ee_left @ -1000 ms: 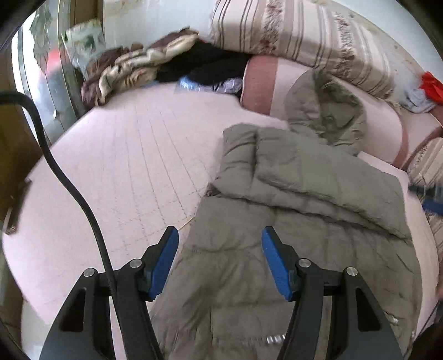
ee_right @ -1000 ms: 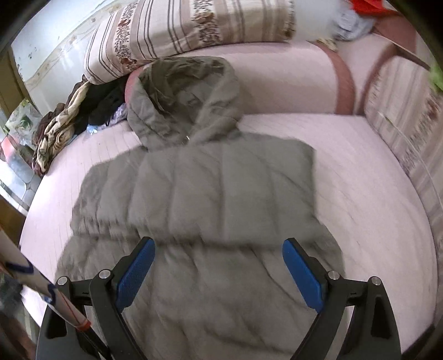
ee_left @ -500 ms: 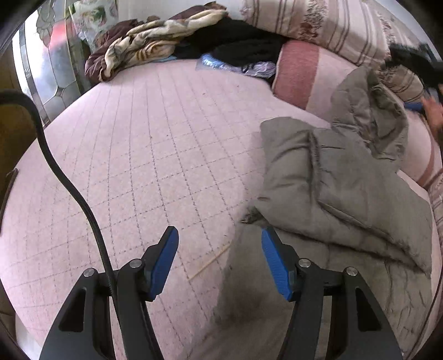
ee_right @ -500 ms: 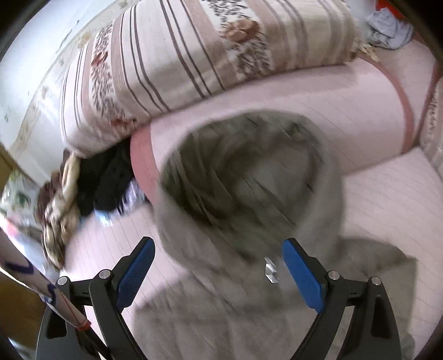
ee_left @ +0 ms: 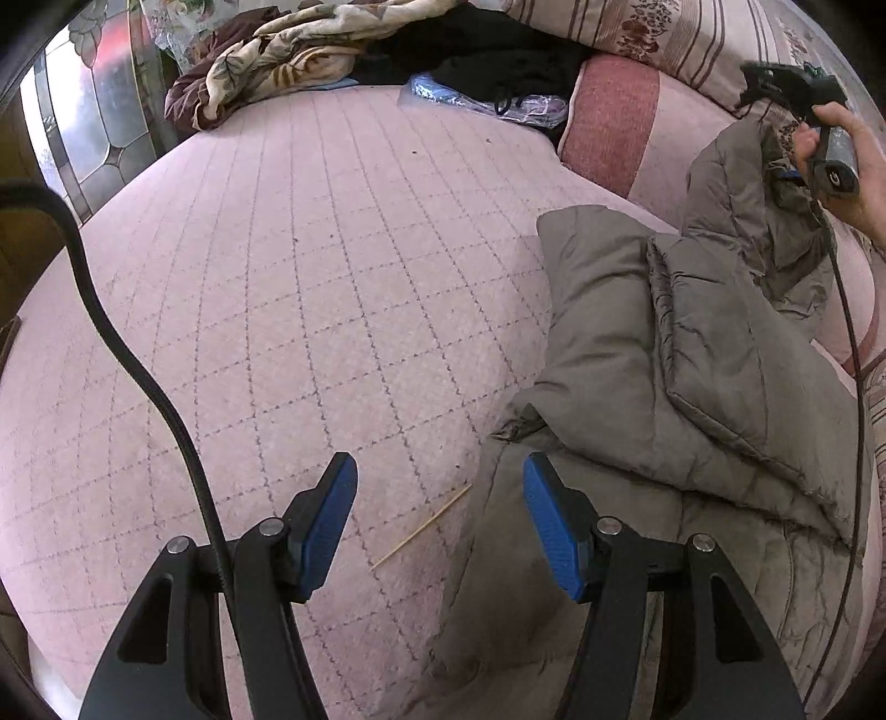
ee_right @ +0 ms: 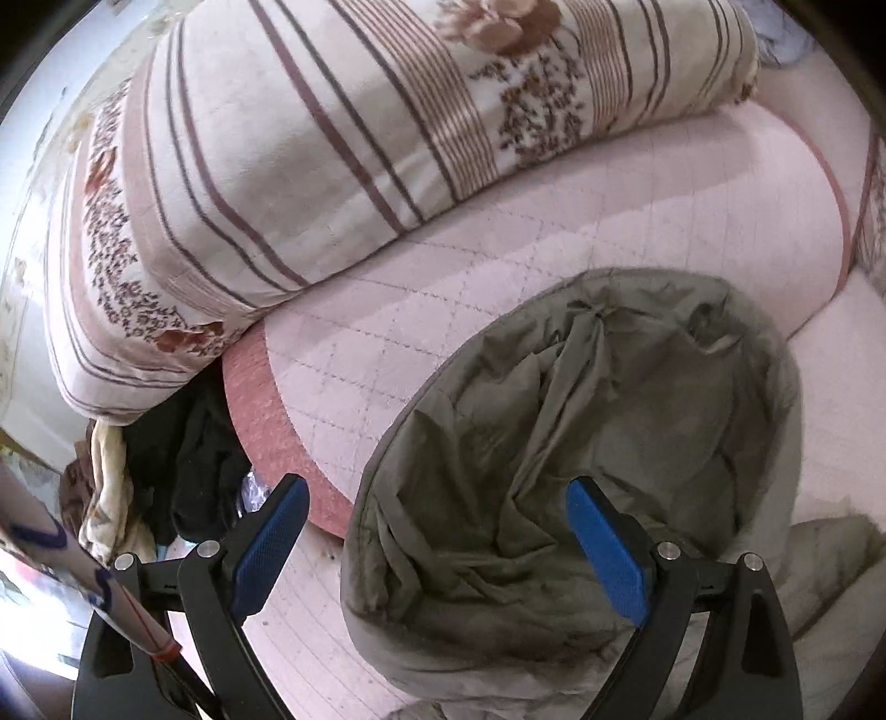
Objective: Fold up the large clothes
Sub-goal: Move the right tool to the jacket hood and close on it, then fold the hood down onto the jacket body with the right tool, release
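Note:
A grey-olive padded hooded jacket lies on the pink quilted bed, with one sleeve folded over its body. My left gripper is open and empty, low over the jacket's left edge near the hem. My right gripper is open and hovers right over the jacket's hood, which rests against a pink bolster; its left side lies between the jaws. In the left wrist view the hand holding the right gripper shows at the hood, far right.
A striped floral quilt roll lies on the pink bolster behind the hood. A pile of dark and patterned clothes sits at the far left corner of the bed. A thin wooden stick lies on the bed cover.
My right gripper has moved forward from over the jacket's body up to the hood. My left gripper has shifted left, off the jacket's body to its left edge. Both stayed open.

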`<act>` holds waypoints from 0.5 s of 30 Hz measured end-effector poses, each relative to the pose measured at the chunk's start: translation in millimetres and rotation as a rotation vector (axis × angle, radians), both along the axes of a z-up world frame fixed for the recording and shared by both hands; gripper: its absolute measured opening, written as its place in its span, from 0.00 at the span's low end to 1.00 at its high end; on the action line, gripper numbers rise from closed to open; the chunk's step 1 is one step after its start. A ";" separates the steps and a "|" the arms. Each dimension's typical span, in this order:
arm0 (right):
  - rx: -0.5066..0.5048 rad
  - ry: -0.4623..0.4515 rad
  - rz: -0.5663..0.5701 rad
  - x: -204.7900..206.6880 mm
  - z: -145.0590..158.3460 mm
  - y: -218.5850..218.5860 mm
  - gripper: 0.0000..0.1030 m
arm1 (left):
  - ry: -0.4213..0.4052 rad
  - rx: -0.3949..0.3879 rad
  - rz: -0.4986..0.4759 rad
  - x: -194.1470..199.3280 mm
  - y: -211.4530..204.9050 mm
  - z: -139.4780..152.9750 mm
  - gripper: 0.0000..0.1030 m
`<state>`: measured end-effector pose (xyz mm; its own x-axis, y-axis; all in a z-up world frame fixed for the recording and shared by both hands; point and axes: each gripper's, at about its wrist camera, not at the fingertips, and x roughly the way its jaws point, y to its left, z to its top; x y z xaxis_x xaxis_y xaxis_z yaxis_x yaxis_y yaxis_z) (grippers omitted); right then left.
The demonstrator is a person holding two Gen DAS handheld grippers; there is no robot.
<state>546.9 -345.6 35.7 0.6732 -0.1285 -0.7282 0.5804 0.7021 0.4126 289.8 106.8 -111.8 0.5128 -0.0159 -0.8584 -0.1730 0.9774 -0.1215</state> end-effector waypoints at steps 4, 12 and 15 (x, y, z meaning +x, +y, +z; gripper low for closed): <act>0.012 0.055 0.068 2.4 -13.9 4.8 0.11 | -0.006 -0.009 0.003 -1.0 2.7 2.8 0.60; -0.068 0.000 0.126 -73.9 24.7 26.8 0.08 | -0.047 -0.019 -0.001 -9.0 4.9 17.6 0.60; -0.099 -0.014 0.174 -119.7 47.1 48.2 0.07 | -0.050 -0.034 0.000 -14.8 9.5 21.3 0.60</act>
<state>427.2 -297.4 82.7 0.7017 -0.0793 -0.7081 0.4411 0.8288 0.3443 275.1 116.3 -90.6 0.5547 -0.0440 -0.8309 -0.1665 0.9725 -0.1626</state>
